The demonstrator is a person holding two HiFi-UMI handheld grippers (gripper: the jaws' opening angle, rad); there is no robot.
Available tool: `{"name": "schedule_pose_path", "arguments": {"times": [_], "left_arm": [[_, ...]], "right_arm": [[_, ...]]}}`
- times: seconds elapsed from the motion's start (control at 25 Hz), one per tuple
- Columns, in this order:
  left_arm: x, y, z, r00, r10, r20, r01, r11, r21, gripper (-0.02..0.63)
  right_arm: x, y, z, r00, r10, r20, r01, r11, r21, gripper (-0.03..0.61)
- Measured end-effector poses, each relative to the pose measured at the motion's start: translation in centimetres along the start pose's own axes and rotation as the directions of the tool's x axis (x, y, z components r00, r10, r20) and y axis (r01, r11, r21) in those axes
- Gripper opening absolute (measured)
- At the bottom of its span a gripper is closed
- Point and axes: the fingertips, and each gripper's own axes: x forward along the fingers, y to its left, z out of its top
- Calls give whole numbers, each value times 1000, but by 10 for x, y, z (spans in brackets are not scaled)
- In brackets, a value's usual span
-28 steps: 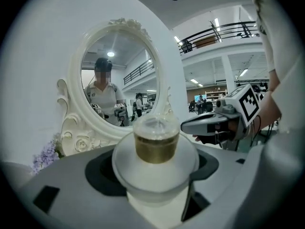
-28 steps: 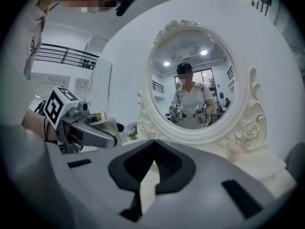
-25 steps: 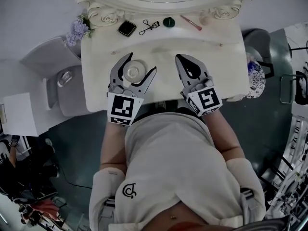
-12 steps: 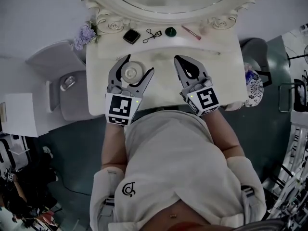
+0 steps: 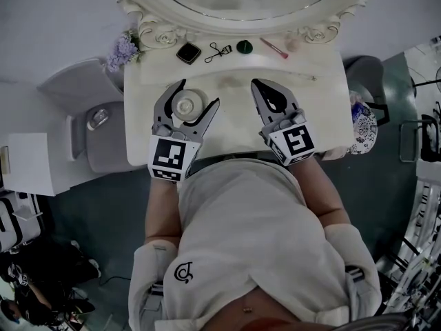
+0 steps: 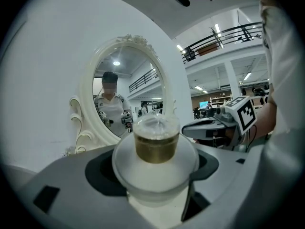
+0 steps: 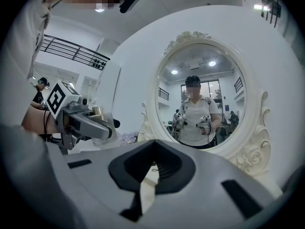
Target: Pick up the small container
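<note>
**Head view.** The white bench point(image 5: 324, 109) stands below an oval mirror point(image 5: 207, 12) in an ornate frame. The left tool point(image 5: 200, 92) is over the near half of the bench, its jaws set round the small container point(image 5: 185, 104). The right tool point(image 5: 258, 83) is beside it, apart from the container. Its jaws are drawn together to a point, with nothing between them.

Only this view shows the row along the back edge:
- a black compact point(image 5: 188, 52)
- an eyelash curler point(image 5: 219, 48)
- a dark round cap point(image 5: 244, 45)
- a pink stick point(image 5: 273, 47)
- purple flowers point(image 5: 122, 49) at the left corner

**Left gripper view.** This view shows what the overhead angle does not. Both dark pads bear on the container's sides, so the left tool is clenched on it. No view settles whether the container rests on the bench or is clear of it.

**Right gripper view.** The right tool's jaws are closed, with only a thin sliver between them. The left tool appears side-on at the left, with the container's gold top above its jaw. The mirror reflects a person point(image 7: 195, 118) holding both tools.

**Condition of the container.** From above it reads as a pale round disc with a smaller ring at its centre. From the left gripper view it stands upright. It has a wide frosted white body, a narrower gold band above that, and a clear domed cap on top.
</note>
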Motion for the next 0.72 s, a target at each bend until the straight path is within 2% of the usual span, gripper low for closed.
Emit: {"name": "schedule_pose_path", "arguments": {"times": [0.72], "left_arm": [[-13, 3, 0, 1000, 9, 23, -8, 1000, -8, 350]], "right_arm": [[-3, 12, 3, 1000, 11, 12, -10, 999, -30, 5]]}}
